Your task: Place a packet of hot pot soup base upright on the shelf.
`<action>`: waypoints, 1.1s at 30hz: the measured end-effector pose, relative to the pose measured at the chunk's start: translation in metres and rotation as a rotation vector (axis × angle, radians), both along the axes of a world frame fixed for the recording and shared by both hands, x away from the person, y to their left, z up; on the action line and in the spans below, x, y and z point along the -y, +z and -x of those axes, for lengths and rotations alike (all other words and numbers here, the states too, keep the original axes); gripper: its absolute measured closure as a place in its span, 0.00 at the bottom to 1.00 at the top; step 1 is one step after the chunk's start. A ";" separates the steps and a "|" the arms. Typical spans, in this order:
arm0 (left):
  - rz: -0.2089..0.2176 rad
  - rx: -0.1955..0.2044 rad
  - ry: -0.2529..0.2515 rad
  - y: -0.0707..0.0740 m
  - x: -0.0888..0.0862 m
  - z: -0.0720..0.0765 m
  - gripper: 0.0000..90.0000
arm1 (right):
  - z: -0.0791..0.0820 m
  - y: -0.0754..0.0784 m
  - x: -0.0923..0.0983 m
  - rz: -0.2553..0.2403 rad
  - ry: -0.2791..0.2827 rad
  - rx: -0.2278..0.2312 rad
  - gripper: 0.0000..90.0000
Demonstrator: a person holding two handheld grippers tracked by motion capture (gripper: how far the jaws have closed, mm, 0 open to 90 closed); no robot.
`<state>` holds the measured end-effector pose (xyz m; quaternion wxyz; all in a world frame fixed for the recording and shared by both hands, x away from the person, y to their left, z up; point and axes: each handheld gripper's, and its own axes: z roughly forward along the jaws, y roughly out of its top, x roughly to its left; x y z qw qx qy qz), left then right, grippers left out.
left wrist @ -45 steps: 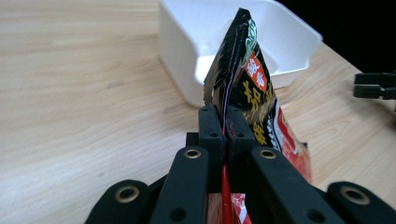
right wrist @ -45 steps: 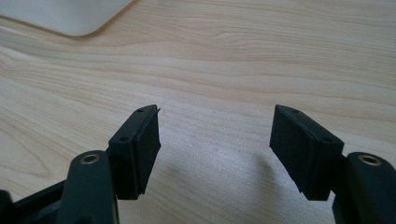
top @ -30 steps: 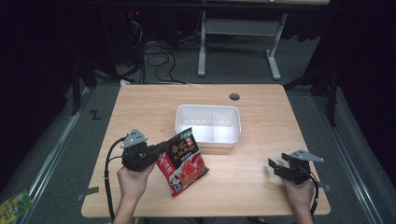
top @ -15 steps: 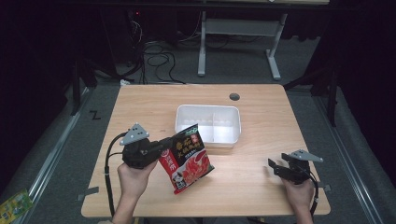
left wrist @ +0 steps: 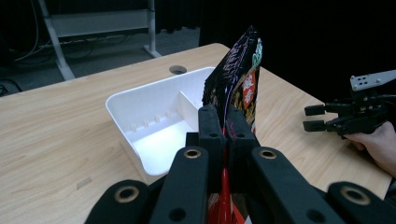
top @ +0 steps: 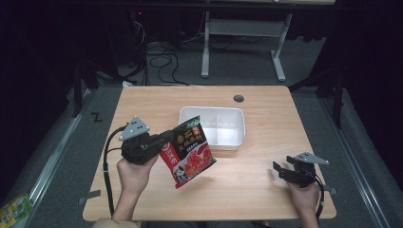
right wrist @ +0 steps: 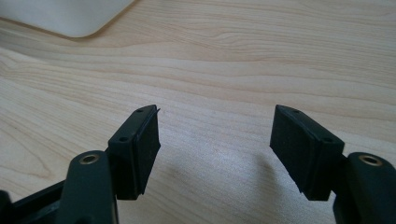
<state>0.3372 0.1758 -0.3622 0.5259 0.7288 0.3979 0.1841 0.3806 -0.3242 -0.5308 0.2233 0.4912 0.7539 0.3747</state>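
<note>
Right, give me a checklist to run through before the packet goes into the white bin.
1. Left gripper shut on the red snack packet: ok.
2. Packet off the table: ok, it hangs lifted.
3. White bin compartments free of things: ok for the parts in view.
4. Packet over the bin: not ok, it hangs at the near rim.
5. Right gripper out of the way, open: ok.
6. Packet sealed: cannot tell.

Table brightly lit, surroundings dark, focus soft
</note>
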 end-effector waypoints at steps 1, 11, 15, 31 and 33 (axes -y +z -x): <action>0.000 0.005 0.002 0.002 0.000 0.000 0.98 | 0.000 0.000 0.000 -0.003 -0.002 -0.002 0.37; -0.014 0.016 0.022 0.012 0.005 -0.014 0.98 | 0.000 0.000 0.000 -0.003 -0.002 -0.002 0.37; -0.016 0.035 0.042 0.014 0.007 -0.019 0.98 | 0.000 0.000 0.000 -0.006 -0.002 0.001 0.37; -0.045 0.038 0.098 0.018 0.017 -0.049 0.98 | 0.001 0.000 0.000 -0.003 0.004 0.005 0.37; -0.042 0.038 0.106 0.018 0.018 -0.052 0.98 | 0.000 0.000 0.000 -0.003 0.004 0.007 0.37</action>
